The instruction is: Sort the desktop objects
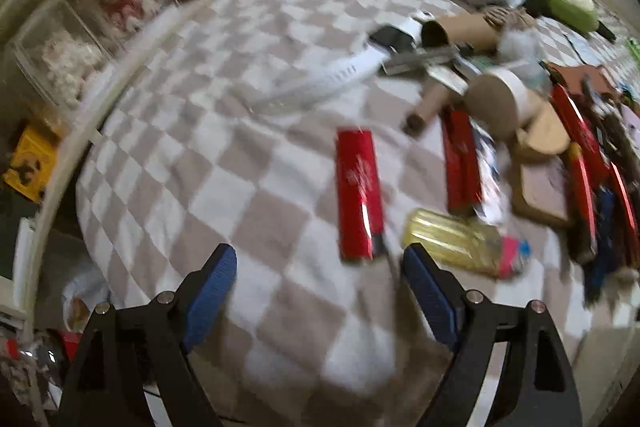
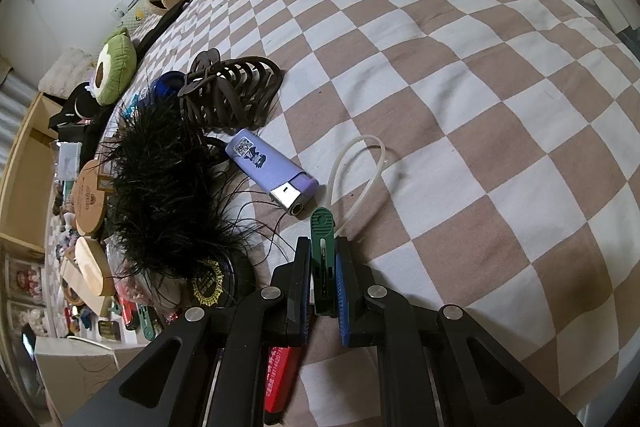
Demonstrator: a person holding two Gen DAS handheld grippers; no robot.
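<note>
Left gripper [image 1: 316, 267]: jaws stood wide apart over the checkered blanket [image 1: 224, 163], nothing between the blue pads [image 1: 212, 295]. The view was blurred.

Red packet [image 1: 359, 195]: lay flat on the blanket just ahead of the left gripper's open jaws, lengthwise, apart from the pads.

Yellow lighter [image 1: 456, 241]: lay on its side just right of the red packet, near the right-hand pad; whether it touched the pad could not be told.

White watch strap [image 1: 340, 75]: stretched across the blanket farther off, beside a cardboard tube [image 1: 460, 31].

Further red packets [image 1: 460, 159]: lay in the crowded pile at the right, among round wooden lids [image 1: 496, 99].

Right gripper [image 2: 323, 283]: closed tight on a green clothes peg [image 2: 322, 251], which stood upright between the pads, its ribbed head projecting above the fingertips.

Purple lighter [image 2: 266, 167]: lay on the blanket [image 2: 440, 87] just beyond the peg, metal end nearest the gripper.

Clear tube loop [image 2: 360, 167]: lay right of the purple lighter, its ends running toward the peg.

Brown hair claw [image 2: 232, 91]: rested beyond the purple lighter.

Black feather piece [image 2: 168, 179]: lay left of the lighter, touching the hair claw.

Avocado cushion [image 2: 114, 67]: sat far left near the wall.
</note>
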